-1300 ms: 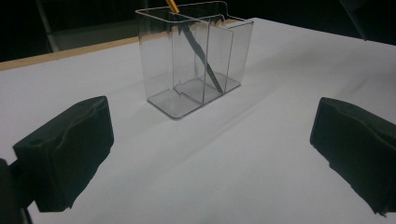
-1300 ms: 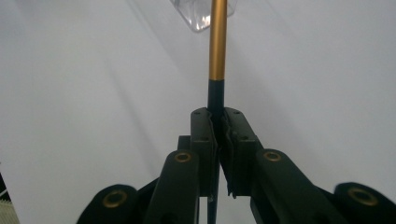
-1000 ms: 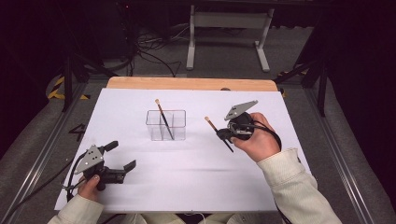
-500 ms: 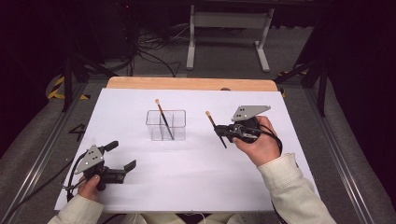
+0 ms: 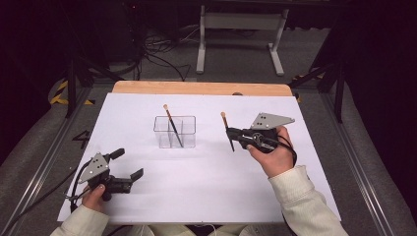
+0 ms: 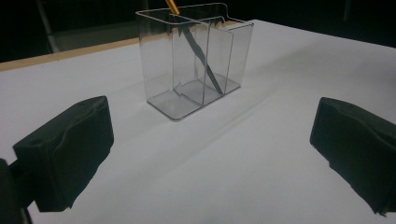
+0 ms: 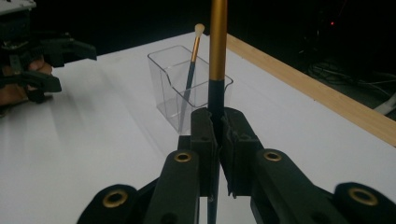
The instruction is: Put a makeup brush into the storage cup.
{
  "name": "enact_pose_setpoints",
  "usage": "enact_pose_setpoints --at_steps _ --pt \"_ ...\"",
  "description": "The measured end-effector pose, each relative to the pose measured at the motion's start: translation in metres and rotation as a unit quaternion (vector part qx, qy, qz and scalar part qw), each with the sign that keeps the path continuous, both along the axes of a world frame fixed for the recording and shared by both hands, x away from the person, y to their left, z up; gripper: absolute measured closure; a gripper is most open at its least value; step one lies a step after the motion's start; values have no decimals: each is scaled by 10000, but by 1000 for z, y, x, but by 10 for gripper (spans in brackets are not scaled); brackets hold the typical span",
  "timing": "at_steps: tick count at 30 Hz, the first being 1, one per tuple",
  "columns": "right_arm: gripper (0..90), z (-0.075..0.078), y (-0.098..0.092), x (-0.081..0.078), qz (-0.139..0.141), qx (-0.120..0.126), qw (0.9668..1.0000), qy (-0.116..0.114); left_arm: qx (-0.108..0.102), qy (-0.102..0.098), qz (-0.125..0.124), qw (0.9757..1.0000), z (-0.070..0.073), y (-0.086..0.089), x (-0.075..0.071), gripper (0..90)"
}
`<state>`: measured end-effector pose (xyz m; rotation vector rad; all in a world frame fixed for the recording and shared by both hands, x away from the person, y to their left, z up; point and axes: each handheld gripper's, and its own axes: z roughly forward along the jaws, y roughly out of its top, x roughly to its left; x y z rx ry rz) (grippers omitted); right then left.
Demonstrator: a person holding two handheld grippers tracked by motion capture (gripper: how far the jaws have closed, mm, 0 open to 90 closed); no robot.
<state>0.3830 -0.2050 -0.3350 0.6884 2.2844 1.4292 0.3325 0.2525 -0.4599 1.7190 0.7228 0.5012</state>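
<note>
I can read no brand or label on anything here; the one mark I can make out is a dark figure like a "4" [image 5: 81, 139] on the grey floor, left of the clear box [image 5: 174, 132] and off the edge of the white sheet.

I take the clear box as my landmark. It stands on the white-covered desk [image 5: 196, 196], is split by inner walls into compartments, and holds one brush [image 5: 172, 127] that leans inside it, bristle end down and pale tip sticking up above the rim. I cannot tell which compartment the bristles sit in.

My right tool [image 5: 231, 133] is to the right of the box, near it but not touching, and is clenched on a second brush [image 5: 226, 129] by its dark shaft, with the golden handle and pale tip rising past the jaws. In the right gripper view that brush [image 7: 217, 56] stands straight up between the pressed pads, and the box [image 7: 187, 88] sits just behind it with nothing between them.

My left tool [image 5: 129, 164] is in front of the box and to its left, well apart from it, low over the desk and released, nothing in it. In the left gripper view the jaws stand wide on either side, with bare white sheet between them and the box [image 6: 196, 60].

Behind the box, past the desk's wooden edge [image 5: 201, 88], cables [image 5: 157, 54] lie on the floor beside a pale metal stand [image 5: 241, 34].
</note>
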Motion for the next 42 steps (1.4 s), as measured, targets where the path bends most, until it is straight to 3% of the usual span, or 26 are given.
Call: enact_pose_setpoints --at_steps 14,19,34,42 --pt "843 -8 -7 0 -43 566 9978 -346 16 5 -12 10000 0 0 0 2" --pt "843 -9 -8 -1 -18 873 9944 -593 20 8 -15 10000 0 0 0 2" --pt "842 -10 1 5 98 1031 9920 -721 8 -5 -13 10000 0 0 0 2" --pt "842 -8 17 14 242 1039 9918 -697 -17 -18 18 10000 0 1 -1 2"
